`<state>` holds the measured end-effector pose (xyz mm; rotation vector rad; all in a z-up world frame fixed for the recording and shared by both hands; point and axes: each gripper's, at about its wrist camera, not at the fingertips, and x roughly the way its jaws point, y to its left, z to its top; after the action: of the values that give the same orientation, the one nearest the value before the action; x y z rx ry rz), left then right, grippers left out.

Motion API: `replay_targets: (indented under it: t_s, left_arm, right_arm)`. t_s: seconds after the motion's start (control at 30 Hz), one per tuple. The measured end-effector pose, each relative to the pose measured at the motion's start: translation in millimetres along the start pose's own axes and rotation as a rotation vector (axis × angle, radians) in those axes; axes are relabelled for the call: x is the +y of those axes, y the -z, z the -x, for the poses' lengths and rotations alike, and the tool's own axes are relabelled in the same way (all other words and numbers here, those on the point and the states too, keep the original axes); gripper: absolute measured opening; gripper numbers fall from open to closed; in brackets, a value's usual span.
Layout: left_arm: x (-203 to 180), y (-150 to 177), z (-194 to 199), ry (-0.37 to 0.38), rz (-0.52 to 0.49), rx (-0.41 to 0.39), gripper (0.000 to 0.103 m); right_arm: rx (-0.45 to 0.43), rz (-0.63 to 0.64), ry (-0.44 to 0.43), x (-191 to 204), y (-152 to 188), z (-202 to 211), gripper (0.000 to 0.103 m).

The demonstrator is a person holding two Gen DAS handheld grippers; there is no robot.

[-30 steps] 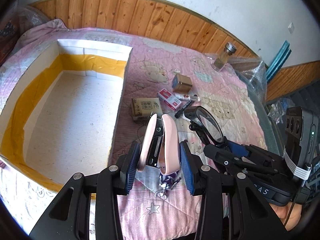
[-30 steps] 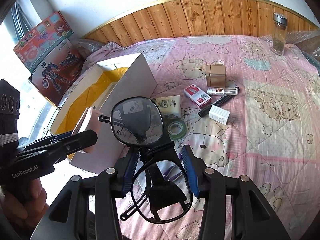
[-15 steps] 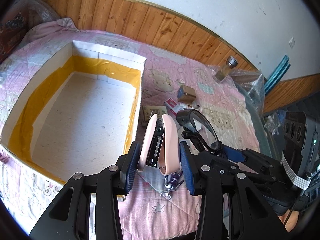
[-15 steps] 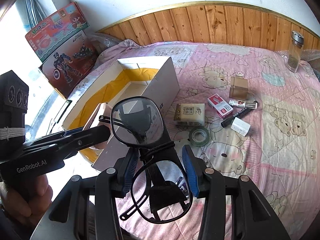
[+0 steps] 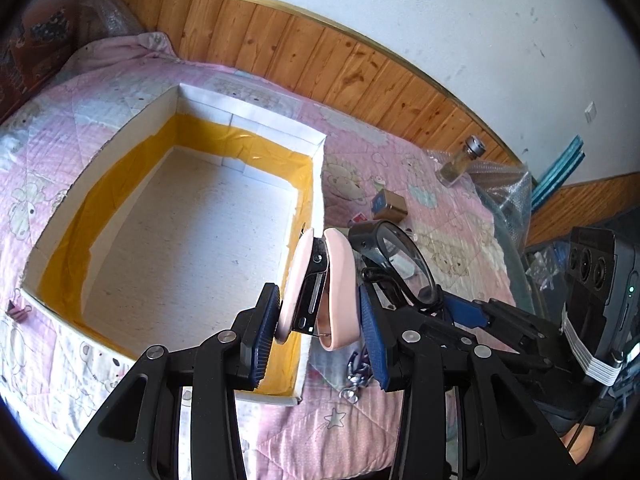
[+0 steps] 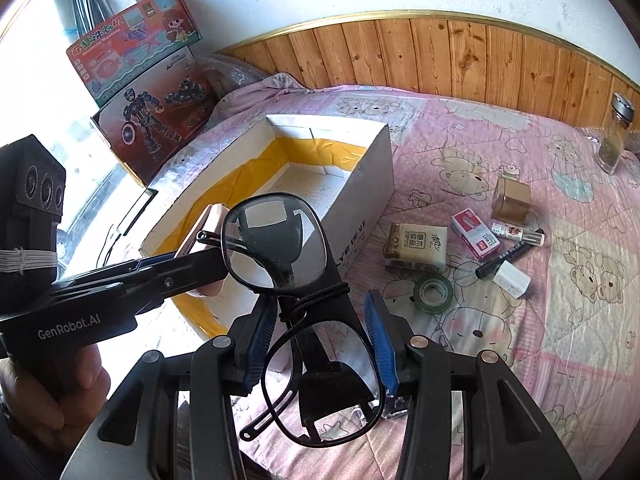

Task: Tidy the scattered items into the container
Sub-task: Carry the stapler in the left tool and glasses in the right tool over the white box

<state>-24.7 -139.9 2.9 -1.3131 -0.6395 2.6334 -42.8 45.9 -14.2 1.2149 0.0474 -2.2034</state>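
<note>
Pink quilt [image 6: 560, 320]: left gripper [image 5: 316, 326] clamps pink stapler [image 5: 320, 284] (over box [image 5: 248, 120]); right gripper [image 6: 320, 344] grips glasses [image 6: 280, 240].

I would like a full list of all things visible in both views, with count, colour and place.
container: one, white, yellow-lined, on quilt.
stapler: one, pink, held over container's near corner.
glasses: one, black, held.
tissue pack: one, beige, beside container.
tape roll: one, green, on quilt.
red box: one, on quilt.
brown box: one, on quilt.
marker: one, black, on quilt.
glass jar: one, far right.
toy boxes: two, colourful, by wall.
left hand-held gripper: black, blue pads.
right hand-held gripper: same.
</note>
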Motion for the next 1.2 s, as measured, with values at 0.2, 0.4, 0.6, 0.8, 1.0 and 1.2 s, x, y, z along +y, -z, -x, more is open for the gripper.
replay_targets:
  t_s: [0.2, 0.4, 0.6, 0.8, 1.0, 1.2]
  left_arm:
    - [18, -5, 3, -0.006, 0.034, -0.006, 0.041]
    - [32, -10, 3, -0.011, 0.059, -0.009, 0.041]
    - [47, -15, 3, -0.02, 0.084, -0.011, 0.041]
    - [62, -21, 2, -0.03, 0.113, -0.011, 0.041]
    - [75, -28, -1, -0.042, 0.128, -0.009, 0.041]
    - [88, -35, -4, -0.053, 0.144, -0.004, 0.041]
  right_arm:
    - [0.01, 0.032, -0.013, 15, -10, -12, 0.047]
    - [0.023, 0.065, -0.027, 27, -21, -24, 0.047]
    - [0.036, 0.091, -0.039, 39, -31, -39, 0.047]
    - [0.054, 0.111, -0.048, 47, -40, -54, 0.047]
    - [0.068, 0.111, -0.061, 52, -49, -69, 0.047]
    - [0.081, 0.112, -0.071, 57, -58, -81, 0.047]
